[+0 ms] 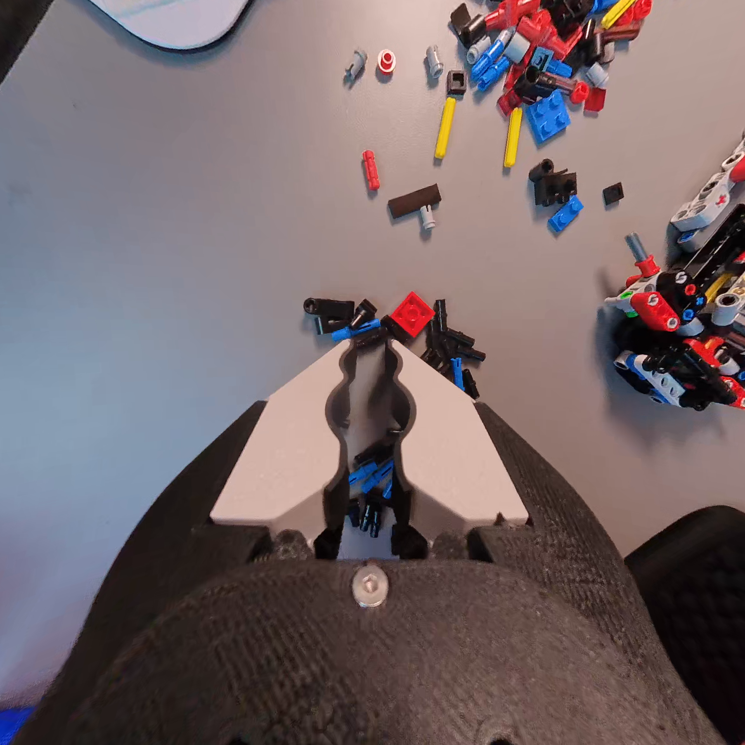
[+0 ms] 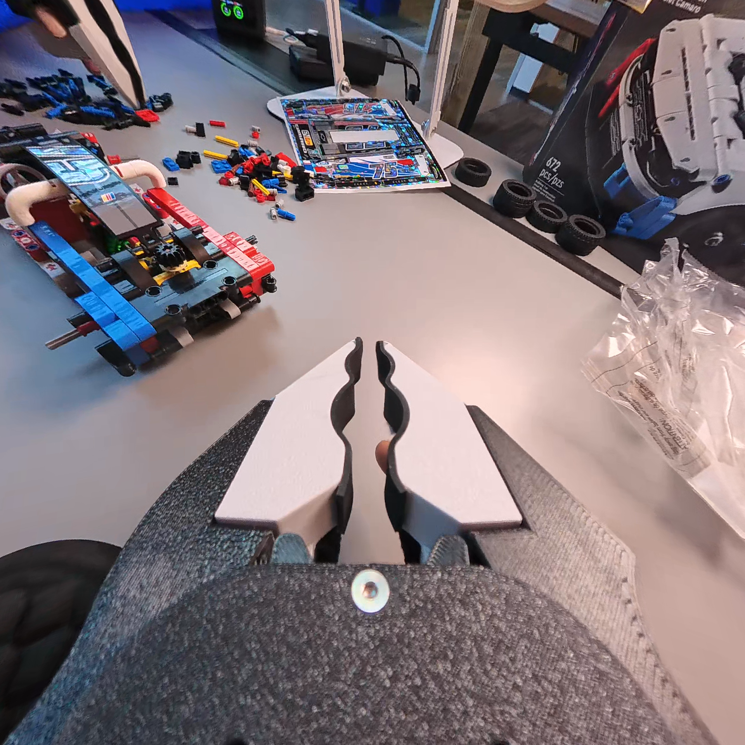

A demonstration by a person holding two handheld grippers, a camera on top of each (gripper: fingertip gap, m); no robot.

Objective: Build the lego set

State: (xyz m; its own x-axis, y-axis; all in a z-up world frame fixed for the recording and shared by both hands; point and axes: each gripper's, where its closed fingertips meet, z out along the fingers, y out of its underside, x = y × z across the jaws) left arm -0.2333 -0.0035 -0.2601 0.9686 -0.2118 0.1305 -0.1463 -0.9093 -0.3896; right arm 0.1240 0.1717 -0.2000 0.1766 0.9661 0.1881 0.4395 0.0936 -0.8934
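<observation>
The left claw (image 1: 369, 342) points down into a small heap of black and blue pins (image 1: 447, 346) on the tabletop (image 1: 201, 242), tips nearly together on a black piece. The right claw (image 2: 367, 342) hovers slightly parted, empty, with the part-built car (image 2: 133, 258) ahead to its left.

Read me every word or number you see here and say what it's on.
I won't quote writing; these bear it.
Set box, right: printed words, numbers.
Sticker sheet, behind loose pieces: decals.
Clear plastic bag, right edge: small print.
Car model, left: decal panel.
</observation>
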